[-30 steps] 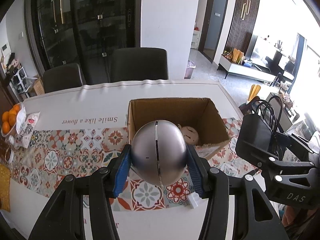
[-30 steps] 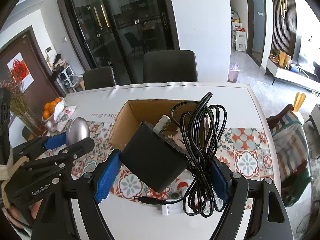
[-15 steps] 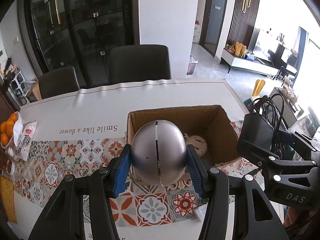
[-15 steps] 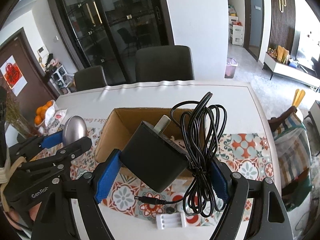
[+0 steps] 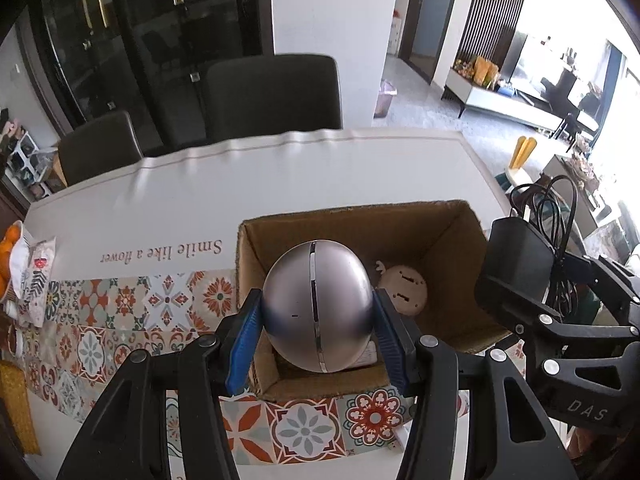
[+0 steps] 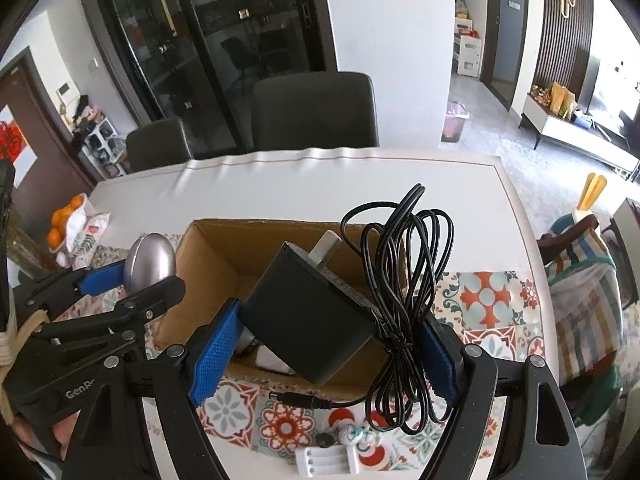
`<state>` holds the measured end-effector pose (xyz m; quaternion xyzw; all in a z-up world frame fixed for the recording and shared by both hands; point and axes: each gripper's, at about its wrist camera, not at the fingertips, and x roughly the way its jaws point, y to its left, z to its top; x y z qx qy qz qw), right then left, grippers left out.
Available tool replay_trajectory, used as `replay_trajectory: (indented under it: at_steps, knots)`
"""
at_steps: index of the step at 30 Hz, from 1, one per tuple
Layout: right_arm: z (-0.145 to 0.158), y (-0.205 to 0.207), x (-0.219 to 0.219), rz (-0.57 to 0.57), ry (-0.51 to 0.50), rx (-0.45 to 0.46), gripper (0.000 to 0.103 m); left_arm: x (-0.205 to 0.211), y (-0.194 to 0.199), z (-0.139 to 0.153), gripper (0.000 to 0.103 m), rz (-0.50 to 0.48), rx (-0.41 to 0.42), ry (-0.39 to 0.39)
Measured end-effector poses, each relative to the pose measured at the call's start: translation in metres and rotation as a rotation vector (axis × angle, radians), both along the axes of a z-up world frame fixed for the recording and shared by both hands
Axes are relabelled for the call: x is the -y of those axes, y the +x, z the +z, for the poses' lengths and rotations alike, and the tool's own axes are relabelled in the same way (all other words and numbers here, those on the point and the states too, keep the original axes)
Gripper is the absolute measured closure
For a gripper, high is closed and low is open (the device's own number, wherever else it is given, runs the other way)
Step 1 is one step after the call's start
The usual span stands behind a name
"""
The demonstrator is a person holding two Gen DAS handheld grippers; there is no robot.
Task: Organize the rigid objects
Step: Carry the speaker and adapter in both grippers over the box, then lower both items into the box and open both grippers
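My left gripper [image 5: 316, 334] is shut on a silver egg-shaped device [image 5: 316, 306] and holds it over the near left part of an open cardboard box [image 5: 448, 216]. A round beige disc [image 5: 404, 290] lies inside the box. My right gripper [image 6: 324, 346] is shut on a black power adapter [image 6: 304, 320] with its bundled black cable [image 6: 404, 280], held over the near side of the box [image 6: 208, 256]. The left gripper with the silver device [image 6: 150, 262] shows at the left of the right wrist view.
The box stands on a patterned tile runner [image 5: 120, 320] on a white table [image 5: 280, 168]. A white clip piece [image 6: 328, 458] and small bits lie near the front edge. Oranges and a bag [image 6: 76, 224] sit far left. Dark chairs [image 5: 272, 96] stand behind.
Both grippers have moved forward with their objects, from before the box to over its opening. Neither grip has changed.
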<state>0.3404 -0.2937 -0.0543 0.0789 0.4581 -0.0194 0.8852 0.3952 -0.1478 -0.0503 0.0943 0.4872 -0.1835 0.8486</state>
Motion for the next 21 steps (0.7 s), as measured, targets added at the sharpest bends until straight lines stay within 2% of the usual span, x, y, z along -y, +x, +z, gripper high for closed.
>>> replay_trajectory:
  at_steps: [6, 10, 21]
  knots:
    - [-0.011, 0.012, 0.001, -0.005, -0.013, -0.034, 0.022, 0.010, 0.013, -0.023, 0.050, -0.011, -0.045, 0.054]
    - [-0.016, 0.015, 0.001, -0.009, -0.020, -0.051, 0.022, 0.012, 0.015, -0.030, 0.048, -0.002, -0.046, 0.086]
    - [-0.023, 0.025, -0.006, 0.010, -0.015, -0.074, 0.022, -0.022, 0.009, -0.022, 0.029, 0.100, 0.010, 0.111]
